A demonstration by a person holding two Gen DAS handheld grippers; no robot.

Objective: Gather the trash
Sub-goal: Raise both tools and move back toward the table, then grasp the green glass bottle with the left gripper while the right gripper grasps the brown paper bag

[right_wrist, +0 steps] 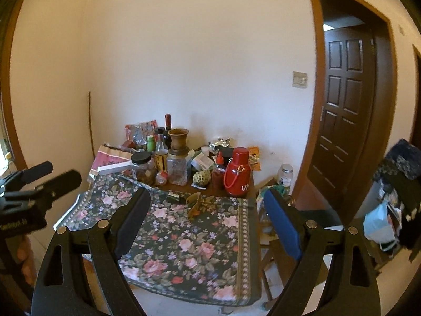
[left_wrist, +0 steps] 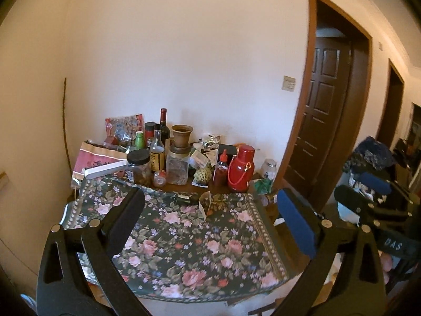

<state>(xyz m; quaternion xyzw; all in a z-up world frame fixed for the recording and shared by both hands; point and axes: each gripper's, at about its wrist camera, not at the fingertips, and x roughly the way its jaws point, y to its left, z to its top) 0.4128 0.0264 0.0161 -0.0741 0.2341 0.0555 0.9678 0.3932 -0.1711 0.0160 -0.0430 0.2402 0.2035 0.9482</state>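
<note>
A crumpled brown paper wrapper (left_wrist: 206, 204) lies on the floral tablecloth (left_wrist: 184, 242) near its far edge, also in the right wrist view (right_wrist: 194, 205). A small dark object (left_wrist: 184, 199) lies just left of it. My left gripper (left_wrist: 210, 210) is open and empty, held above the near part of the cloth. My right gripper (right_wrist: 206, 208) is open and empty, also above the cloth. The left gripper shows at the left edge of the right wrist view (right_wrist: 50, 176), and the right gripper at the right edge of the left wrist view (left_wrist: 368, 192).
Bottles, jars, a clay vase (left_wrist: 182, 135), a red thermos (left_wrist: 241, 169), a custard apple (left_wrist: 202, 176) and foil packets crowd the table's far side against the wall. A brown door (right_wrist: 342, 115) stands open on the right. A cluttered chair (right_wrist: 394, 184) stands at far right.
</note>
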